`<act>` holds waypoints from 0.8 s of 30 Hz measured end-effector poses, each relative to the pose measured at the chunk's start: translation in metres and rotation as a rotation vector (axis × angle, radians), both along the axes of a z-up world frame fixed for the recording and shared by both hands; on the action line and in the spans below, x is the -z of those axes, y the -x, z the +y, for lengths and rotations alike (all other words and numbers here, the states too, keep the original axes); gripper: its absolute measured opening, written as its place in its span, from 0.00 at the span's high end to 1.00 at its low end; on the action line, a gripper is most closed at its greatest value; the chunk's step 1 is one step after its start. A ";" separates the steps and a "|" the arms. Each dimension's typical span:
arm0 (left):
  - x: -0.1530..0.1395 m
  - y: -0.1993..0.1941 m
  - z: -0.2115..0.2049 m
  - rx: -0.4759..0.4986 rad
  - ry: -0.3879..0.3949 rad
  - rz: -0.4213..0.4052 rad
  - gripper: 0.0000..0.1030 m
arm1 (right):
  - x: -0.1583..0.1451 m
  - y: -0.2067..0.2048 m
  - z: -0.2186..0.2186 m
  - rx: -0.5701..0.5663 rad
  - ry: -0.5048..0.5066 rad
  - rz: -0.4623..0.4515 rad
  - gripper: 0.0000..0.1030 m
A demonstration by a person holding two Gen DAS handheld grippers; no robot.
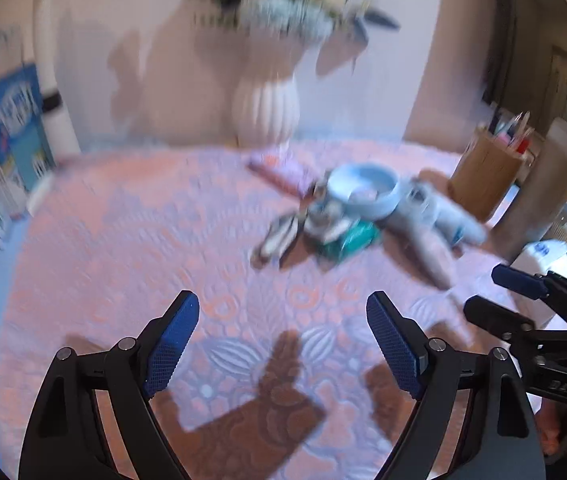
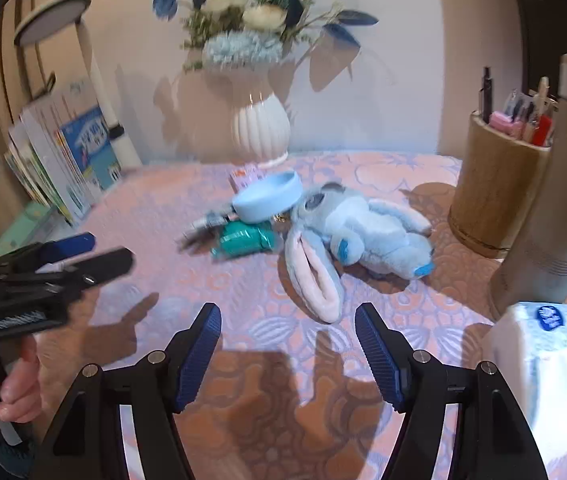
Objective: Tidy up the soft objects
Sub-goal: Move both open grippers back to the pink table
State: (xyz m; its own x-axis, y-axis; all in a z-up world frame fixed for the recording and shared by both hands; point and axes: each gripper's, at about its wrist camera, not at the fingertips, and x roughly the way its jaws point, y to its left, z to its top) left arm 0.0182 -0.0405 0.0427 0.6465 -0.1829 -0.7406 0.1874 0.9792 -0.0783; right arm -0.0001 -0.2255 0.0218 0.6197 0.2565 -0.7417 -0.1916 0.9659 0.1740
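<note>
A light blue plush rabbit [image 2: 363,232] lies on the pink patterned tablecloth [image 2: 203,280], its long ears toward me. It shows blurred in the left wrist view [image 1: 435,220]. A blue bowl [image 2: 267,196] rests tilted beside its head, on a teal packet [image 2: 243,238]. My right gripper [image 2: 287,320] is open and empty, above the cloth just short of the rabbit's ears. My left gripper [image 1: 283,316] is open and empty, farther from the pile; it also shows at the left of the right wrist view [image 2: 99,252].
A white ribbed vase [image 2: 261,128] of flowers stands at the back. Books [image 2: 67,152] lean at the left. A wooden pen holder [image 2: 495,184] and a tall beige cylinder [image 2: 555,208] stand at the right. A tissue pack [image 2: 555,360] sits at the near right.
</note>
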 end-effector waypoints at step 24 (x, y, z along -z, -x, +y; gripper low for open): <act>-0.049 -0.022 -0.023 0.243 -0.134 -0.103 0.17 | -0.043 -0.037 0.024 -0.105 0.045 0.018 0.26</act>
State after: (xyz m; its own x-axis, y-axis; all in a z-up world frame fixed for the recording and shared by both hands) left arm 0.0406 -0.0631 0.0920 0.6685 -0.2466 -0.7016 0.4182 0.9048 0.0805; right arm 0.0367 -0.2017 0.0651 0.5777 0.2853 -0.7647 -0.2892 0.9477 0.1351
